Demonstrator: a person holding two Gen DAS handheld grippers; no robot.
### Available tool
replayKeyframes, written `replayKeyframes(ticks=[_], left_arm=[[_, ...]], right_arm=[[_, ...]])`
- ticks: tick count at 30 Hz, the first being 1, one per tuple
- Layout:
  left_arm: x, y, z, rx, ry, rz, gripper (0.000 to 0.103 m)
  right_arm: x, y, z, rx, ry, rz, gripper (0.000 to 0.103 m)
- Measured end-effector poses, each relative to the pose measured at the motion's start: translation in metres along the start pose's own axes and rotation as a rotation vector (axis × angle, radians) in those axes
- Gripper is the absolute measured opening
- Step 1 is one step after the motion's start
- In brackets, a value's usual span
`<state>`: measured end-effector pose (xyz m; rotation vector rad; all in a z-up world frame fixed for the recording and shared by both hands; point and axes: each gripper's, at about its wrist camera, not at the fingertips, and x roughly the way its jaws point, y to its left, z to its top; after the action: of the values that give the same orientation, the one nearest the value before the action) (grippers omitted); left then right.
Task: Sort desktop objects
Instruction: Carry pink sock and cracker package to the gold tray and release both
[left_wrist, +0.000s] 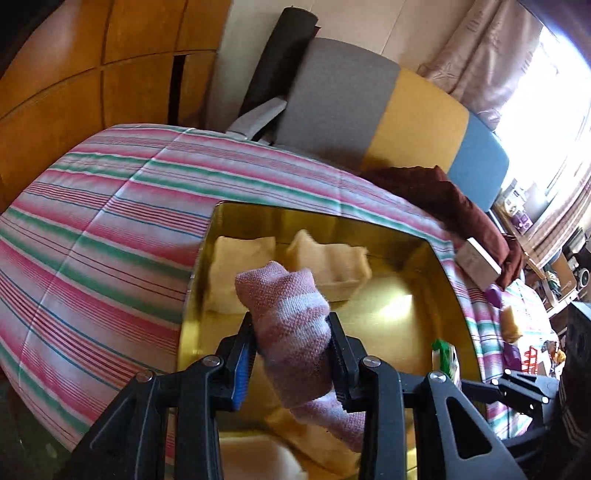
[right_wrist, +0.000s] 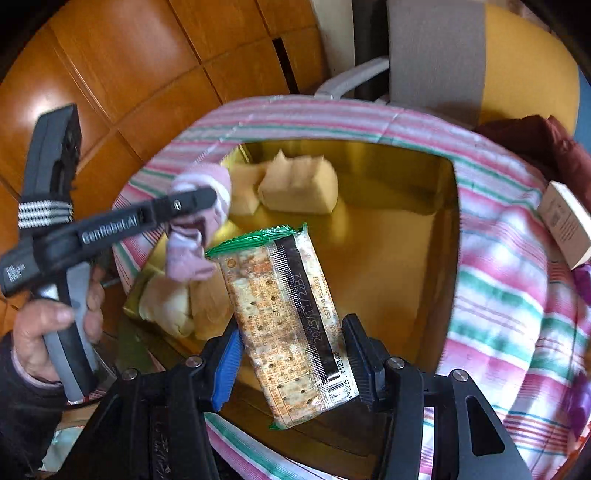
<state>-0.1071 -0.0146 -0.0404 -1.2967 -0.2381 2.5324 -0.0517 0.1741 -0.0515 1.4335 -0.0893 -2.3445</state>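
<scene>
My left gripper (left_wrist: 291, 354) is shut on a pink and white striped sock (left_wrist: 291, 325), held above the golden tin (left_wrist: 454, 295). From the right wrist view that left gripper (right_wrist: 192, 206) shows at the left over the tin's near corner, the sock (right_wrist: 192, 251) dangling from it. My right gripper (right_wrist: 291, 354) is shut on a cracker packet (right_wrist: 284, 314) with green ends, hanging over the golden tin (right_wrist: 406, 258). Cream folded cloths (left_wrist: 328, 262) (right_wrist: 299, 184) lie inside the tin at its far side, and more of them (right_wrist: 170, 306) at its near left corner.
The tin rests on a pink, green and white striped cloth (left_wrist: 110, 229). A dark red cloth (left_wrist: 443, 199) and a white box (right_wrist: 565, 221) lie to the right. A chair with grey, yellow and blue panels (left_wrist: 369, 110) stands behind. A person's hand (right_wrist: 59, 317) holds the left gripper's handle.
</scene>
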Motion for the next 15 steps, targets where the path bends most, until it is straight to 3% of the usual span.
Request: replayKeyframes(ticks=[9,15], left_arm=[[0.02,0.01,-0.011,-0.007,0.052,0.037,0.037],[0.018,0.018,-0.014,-0.042,0.056,0.04,0.045]], right_arm=[[0.03,0.001,-0.009,0.022,0.082,-0.016,0.055],[0.03,0.001,-0.013,0.042,0.083,0.019,0.056]])
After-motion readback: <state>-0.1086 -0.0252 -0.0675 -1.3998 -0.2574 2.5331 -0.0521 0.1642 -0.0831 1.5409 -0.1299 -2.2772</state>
